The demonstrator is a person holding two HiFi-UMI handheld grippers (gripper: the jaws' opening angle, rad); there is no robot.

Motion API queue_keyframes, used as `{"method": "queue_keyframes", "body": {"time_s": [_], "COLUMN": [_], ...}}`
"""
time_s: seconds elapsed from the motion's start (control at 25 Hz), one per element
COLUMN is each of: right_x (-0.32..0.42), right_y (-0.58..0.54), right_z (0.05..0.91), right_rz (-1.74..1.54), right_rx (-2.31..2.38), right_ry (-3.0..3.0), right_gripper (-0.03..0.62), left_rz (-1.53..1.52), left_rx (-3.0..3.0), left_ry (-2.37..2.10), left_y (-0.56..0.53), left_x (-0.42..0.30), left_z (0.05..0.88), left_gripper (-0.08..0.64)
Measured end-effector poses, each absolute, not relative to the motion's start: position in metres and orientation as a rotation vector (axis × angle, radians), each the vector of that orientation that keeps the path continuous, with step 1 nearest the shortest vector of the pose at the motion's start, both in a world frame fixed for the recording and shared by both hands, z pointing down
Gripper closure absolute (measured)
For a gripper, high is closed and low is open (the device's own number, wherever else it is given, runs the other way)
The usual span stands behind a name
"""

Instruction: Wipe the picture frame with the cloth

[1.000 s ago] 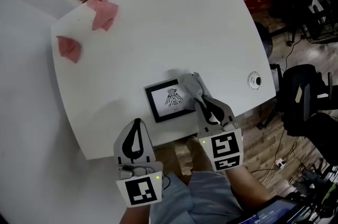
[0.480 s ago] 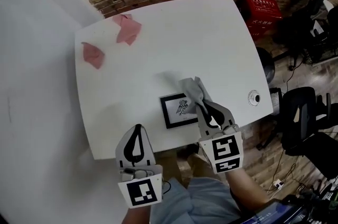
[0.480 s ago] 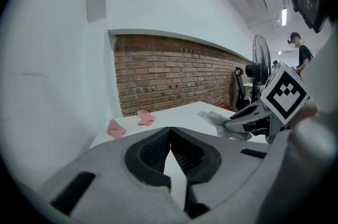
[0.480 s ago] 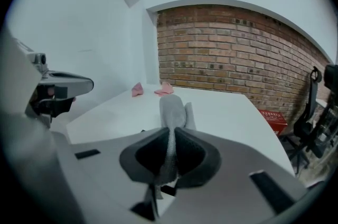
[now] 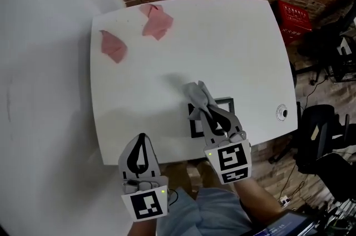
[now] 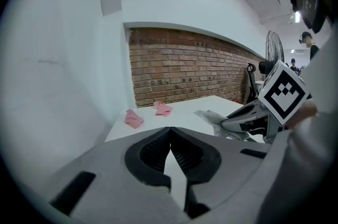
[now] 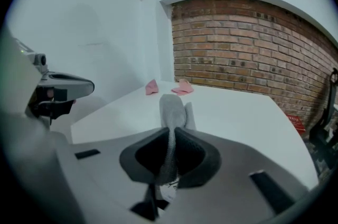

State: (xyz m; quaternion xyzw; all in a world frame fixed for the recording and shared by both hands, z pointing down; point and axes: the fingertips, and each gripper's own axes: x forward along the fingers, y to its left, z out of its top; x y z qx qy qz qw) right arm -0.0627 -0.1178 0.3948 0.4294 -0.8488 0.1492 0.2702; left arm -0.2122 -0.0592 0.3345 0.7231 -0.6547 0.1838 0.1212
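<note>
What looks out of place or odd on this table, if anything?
Nothing is spilled or broken. Two pink cloths lie crumpled near the far left corner of the table, away from the work. The frame lies flat close to the near edge, partly covered by the grey cloth held in the right tool.

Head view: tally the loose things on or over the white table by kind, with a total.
crumpled pink cloths: 2
grey cloth, clamped in the right gripper: 1
black rectangular picture frame: 1
Total: 4
</note>
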Motion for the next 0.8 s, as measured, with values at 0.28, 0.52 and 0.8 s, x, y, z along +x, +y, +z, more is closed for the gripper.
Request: {"method": "queue_keyframes", "body": {"time_s": [0.28, 0.52, 0.8], "right_x": [-0.089, -0.096, -0.095], "right_y": [-0.122, -0.125, -0.126], "right_z": [0.433, 0.457, 0.461], "right_rz": [0.453, 0.489, 0.503], "right_rx": [1.079, 1.043, 1.050], "right_ry": [-2.253, -2.221, -2.221], "right_gripper": [0.557, 0.557, 0.557], "left_rz": [0.590, 0.620, 0.625], "left_rx": [2.045, 2.029, 2.029], "left_ry": [-1.865, -1.829, -1.800], "left_y": [-0.065, -0.075, -0.081], "left_x": [-0.234, -0.241, -0.239], "left_z": [0.369, 0.391, 0.405], "left_gripper": [0.551, 0.551, 0.551]}}
